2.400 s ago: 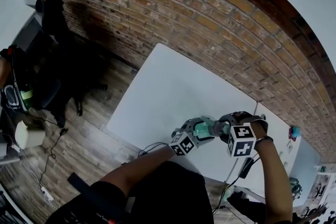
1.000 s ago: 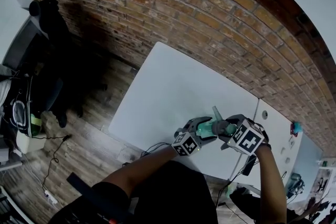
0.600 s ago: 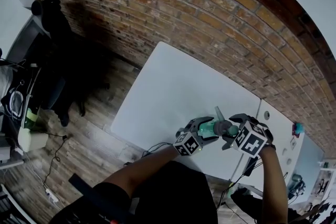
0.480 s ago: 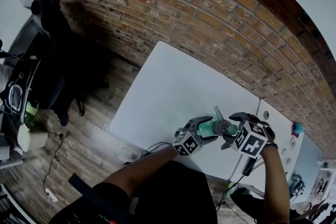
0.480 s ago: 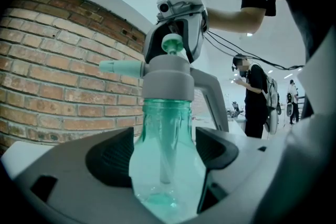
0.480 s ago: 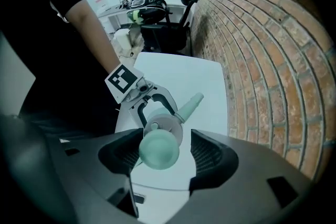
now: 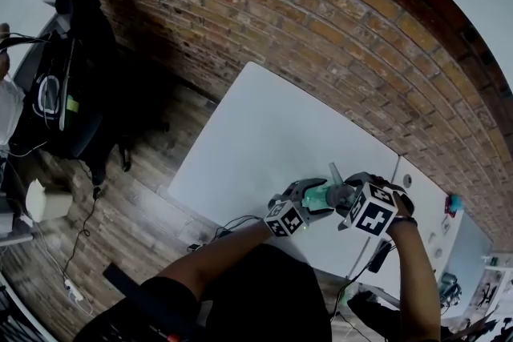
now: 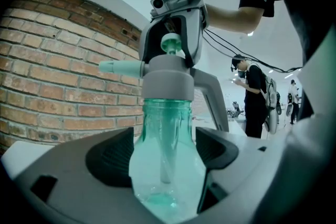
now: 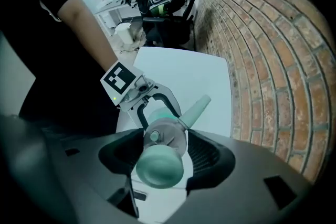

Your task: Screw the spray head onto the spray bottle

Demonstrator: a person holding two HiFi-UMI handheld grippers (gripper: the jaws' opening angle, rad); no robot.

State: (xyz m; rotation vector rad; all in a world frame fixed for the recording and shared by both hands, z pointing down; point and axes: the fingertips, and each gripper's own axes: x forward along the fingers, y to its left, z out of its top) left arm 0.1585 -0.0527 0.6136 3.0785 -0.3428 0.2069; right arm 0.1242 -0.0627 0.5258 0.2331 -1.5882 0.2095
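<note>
Now the left gripper clamps the green spray bottle by its belly, long axis upright, neck at 12 o'clock. The grey spray head sits on that neck, pinched at both sides by the right gripper, which comes from straight above. In the head view the nozzle points roughly to 12 o'clock, and the bottle is near the white table's 5 o'clock edge.

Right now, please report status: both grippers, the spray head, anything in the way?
Left gripper shut on spray bottle, upright. Right gripper shut on spray head from above; head seated on bottle. Nothing in the way.
</note>
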